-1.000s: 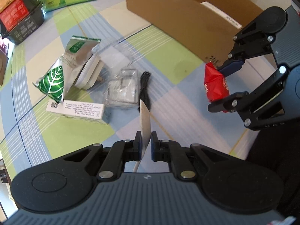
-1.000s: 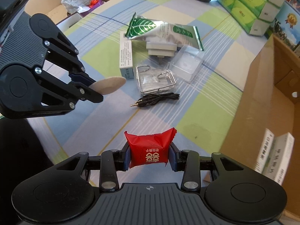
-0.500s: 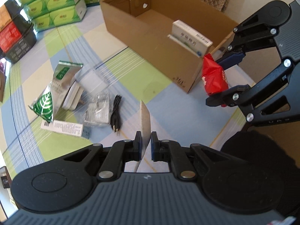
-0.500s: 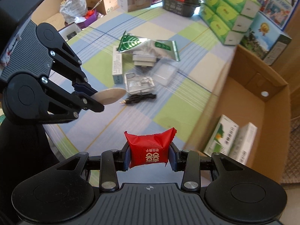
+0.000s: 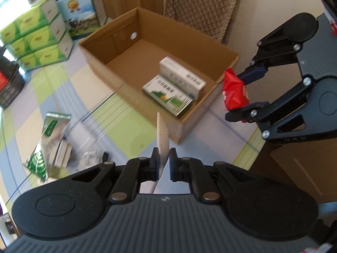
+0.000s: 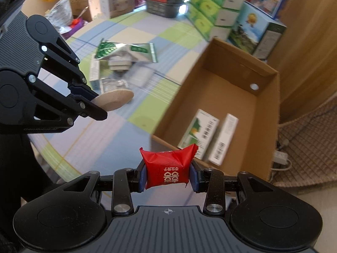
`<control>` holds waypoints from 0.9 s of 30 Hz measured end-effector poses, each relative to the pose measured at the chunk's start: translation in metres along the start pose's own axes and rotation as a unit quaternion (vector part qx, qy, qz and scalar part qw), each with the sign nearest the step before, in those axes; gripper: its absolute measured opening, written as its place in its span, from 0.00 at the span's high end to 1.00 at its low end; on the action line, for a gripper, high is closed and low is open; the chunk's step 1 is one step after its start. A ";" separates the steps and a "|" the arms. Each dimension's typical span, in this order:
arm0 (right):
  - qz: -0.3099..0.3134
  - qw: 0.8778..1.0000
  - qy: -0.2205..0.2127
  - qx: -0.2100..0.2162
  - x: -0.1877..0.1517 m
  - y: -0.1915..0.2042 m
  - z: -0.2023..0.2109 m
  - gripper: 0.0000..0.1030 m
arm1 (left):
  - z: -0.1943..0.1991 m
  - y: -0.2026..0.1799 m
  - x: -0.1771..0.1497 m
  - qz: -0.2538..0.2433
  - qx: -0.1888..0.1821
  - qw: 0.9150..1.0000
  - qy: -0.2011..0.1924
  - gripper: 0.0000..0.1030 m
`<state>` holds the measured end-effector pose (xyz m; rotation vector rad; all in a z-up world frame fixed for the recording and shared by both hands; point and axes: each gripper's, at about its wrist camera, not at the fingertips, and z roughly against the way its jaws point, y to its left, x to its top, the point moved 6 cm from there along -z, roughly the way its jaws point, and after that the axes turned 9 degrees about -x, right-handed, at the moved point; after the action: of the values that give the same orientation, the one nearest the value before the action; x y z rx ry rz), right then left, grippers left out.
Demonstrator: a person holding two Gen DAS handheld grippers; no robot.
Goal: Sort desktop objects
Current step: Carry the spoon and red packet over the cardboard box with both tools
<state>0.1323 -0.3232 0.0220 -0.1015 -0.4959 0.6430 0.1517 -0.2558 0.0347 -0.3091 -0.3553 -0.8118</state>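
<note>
Open cardboard box (image 5: 130,67): far floor bare, two cartons (image 5: 174,90) near corner.

stacked green tissue boxes (image 6: 207,10), quilted mat (image 5: 202,6)

Motion blur is smearing the two cartons (image 5: 174,88) lying in the cardboard box (image 5: 126,42), so their print is staying unreadable. The pile on the counter (image 5: 118,124) is blurring too: the green leaf pouch (image 5: 45,147) is showing as streaks, and the clear packet (image 5: 88,158) and black cable (image 5: 104,155) are disappearing behind the left claw's (image 5: 163,166) body. In the right wrist view, the left claw (image 6: 99,107) is covering part of the disc (image 6: 115,100), and the lettering on the white carton (image 6: 94,73) is too small to read.
</note>
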 end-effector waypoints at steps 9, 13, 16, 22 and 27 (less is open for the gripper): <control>-0.023 1.000 0.004 -0.013 -0.008 -0.037 -0.001 0.64 | -0.017 -0.023 0.037 -0.017 -0.017 1.000 0.001 0.95; -0.032 0.999 0.007 -0.015 -0.010 -0.050 -0.005 0.64 | -0.024 -0.025 0.051 -0.013 -0.023 1.000 0.000 0.95; -0.044 0.999 0.007 -0.015 -0.010 -0.060 -0.009 0.64 | -0.030 -0.023 0.060 -0.003 -0.026 1.000 -0.002 0.95; -0.069 0.997 0.002 -0.016 -0.005 -0.081 -0.014 0.64 | -0.039 -0.011 0.080 0.035 -0.034 0.999 -0.011 0.95; -0.079 0.997 0.000 -0.015 0.003 -0.093 -0.022 0.64 | -0.046 0.001 0.099 0.076 -0.044 0.996 -0.027 0.95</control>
<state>0.1964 -0.3946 0.0267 -0.0893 -0.5075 0.4815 0.2245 -0.3375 0.0346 -0.4352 -0.3430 -0.6707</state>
